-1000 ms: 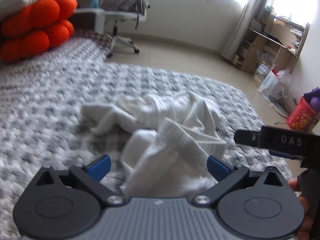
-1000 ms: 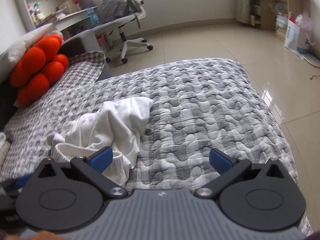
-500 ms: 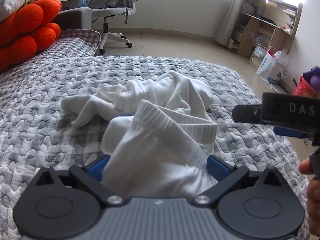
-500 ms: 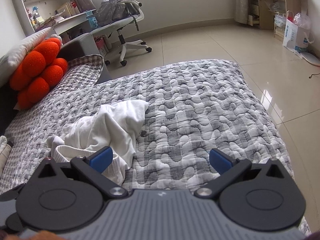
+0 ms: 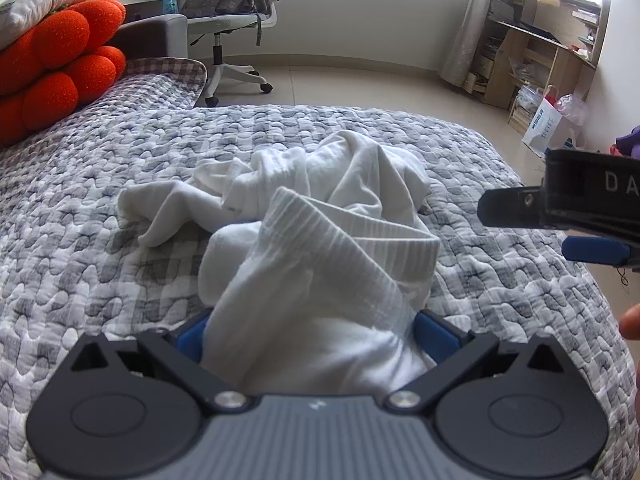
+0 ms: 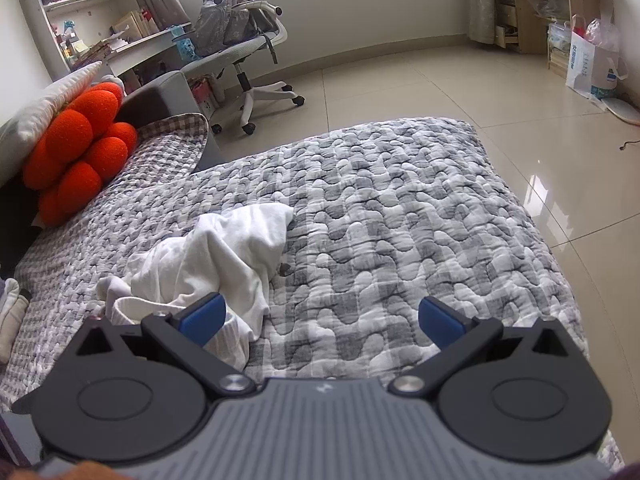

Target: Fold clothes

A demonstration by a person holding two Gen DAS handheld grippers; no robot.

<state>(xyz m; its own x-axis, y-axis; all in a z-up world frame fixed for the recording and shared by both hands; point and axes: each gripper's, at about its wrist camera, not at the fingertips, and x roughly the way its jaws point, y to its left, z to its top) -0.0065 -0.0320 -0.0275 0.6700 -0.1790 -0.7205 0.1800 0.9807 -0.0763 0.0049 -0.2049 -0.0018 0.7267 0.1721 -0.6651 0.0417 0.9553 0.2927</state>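
A crumpled white garment with a ribbed hem lies on the grey quilted bed. My left gripper is open, its blue pads wide apart, and the ribbed hem is bunched up between them, reaching back to the gripper body. In the right wrist view the same garment sits left of centre. My right gripper is open over the bare quilt with nothing between its fingers; its left pad overlaps the garment's near edge. The right gripper also shows at the right edge of the left wrist view, beside the garment.
An orange bobbled cushion and a pillow lie at the bed's far left. An office chair stands on the tiled floor beyond the bed. Wooden shelves and a paper bag are at the far right. The bed's right edge drops to the floor.
My left gripper has moved forward into the garment, so the ribbed hem now fills the gap between its open fingers. The right gripper has lifted slightly and stays open.
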